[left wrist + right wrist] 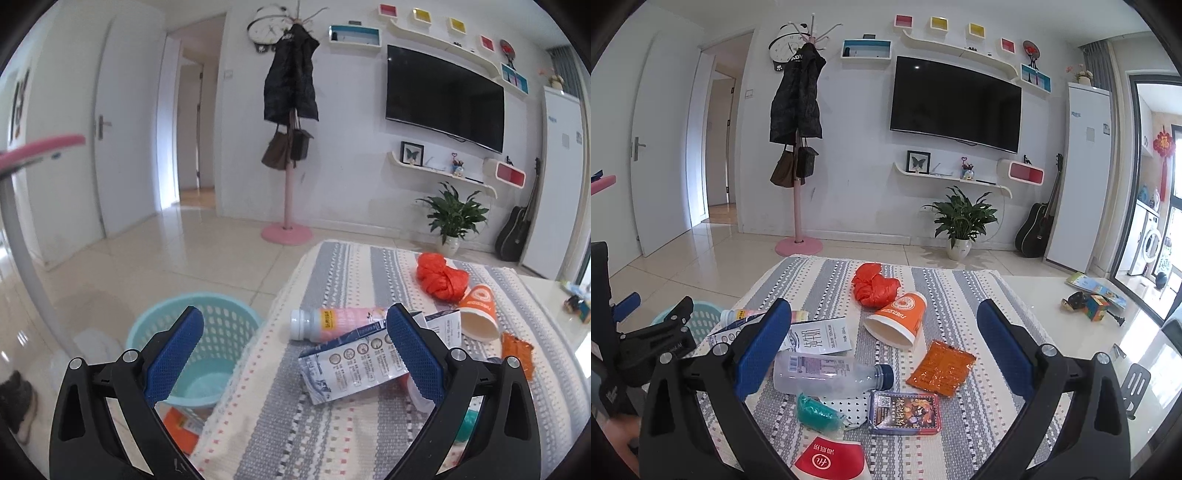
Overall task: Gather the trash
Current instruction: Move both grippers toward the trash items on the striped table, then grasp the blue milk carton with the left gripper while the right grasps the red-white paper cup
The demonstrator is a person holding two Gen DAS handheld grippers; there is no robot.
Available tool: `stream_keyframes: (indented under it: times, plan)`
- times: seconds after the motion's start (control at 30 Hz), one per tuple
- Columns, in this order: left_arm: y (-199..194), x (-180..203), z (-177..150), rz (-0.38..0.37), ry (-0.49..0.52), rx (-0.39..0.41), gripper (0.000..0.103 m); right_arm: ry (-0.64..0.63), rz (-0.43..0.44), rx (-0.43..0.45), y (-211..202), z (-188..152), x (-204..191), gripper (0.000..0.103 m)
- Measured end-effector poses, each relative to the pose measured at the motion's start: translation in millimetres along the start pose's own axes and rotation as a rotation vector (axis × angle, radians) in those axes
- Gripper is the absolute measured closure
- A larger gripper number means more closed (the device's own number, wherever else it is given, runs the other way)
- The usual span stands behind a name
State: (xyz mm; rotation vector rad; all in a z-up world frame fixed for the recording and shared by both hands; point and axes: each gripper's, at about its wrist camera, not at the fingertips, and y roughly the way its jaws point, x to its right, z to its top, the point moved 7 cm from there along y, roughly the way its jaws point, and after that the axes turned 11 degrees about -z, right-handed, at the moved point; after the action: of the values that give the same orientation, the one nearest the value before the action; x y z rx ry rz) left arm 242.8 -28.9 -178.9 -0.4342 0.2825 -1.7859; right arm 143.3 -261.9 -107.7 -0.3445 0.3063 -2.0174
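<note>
Right now, trash is lying scattered on the striped cloth of the desk (960, 295): a flattened milk carton (354, 356) touching a pink bottle (332, 323), a tipped orange cup (897, 319) just beside a crumpled red bag (873, 284), a clear bottle (831, 374), an orange wrapper (940, 369) and a dark card pack (905, 411). Beside the desk, a teal basket (221, 325) is sitting on the floor. Both the left gripper (295, 350) and right gripper (882, 347) are hanging wide apart, holding nothing.
</note>
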Motion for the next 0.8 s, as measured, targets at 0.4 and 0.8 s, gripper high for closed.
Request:
stream_keyframes:
  times: [0.4, 0.8]
  plan:
    - [13, -13, -10, 0.023, -0.052, -0.041, 0.007, 0.005, 0.02, -0.027, 4, -3, 2, 0.007]
    - [39, -26, -7, -0.121, -0.153, -0.174, 0.007, -0.046, 0.169, -0.082, 11, -22, -1, 0.044]
